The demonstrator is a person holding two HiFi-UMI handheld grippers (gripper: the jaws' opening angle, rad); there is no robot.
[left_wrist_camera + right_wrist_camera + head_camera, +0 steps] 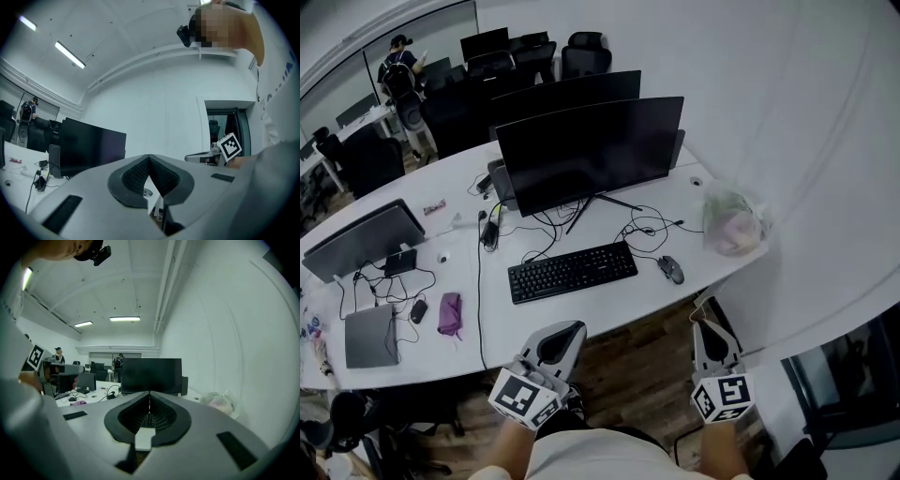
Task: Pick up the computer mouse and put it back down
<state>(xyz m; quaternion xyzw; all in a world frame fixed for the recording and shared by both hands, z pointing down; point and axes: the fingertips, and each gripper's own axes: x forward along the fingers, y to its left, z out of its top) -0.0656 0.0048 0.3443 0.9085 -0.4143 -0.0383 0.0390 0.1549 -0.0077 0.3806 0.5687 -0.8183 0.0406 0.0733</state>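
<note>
— Where are we holding the left gripper [567, 333]?
— At the near edge of the white desk [511, 323], with its jaws pressing together on nothing.
— And where is the mouse lying?
— The dark grey computer mouse [671, 269] is lying on the desk just right of the black keyboard [572, 272], well apart from both tools.
— And the right gripper [705, 328]?
— We are holding it near the desk's right end, jaws pressing together, empty. A clear plastic bag [731, 223] is sitting farther right.
</note>
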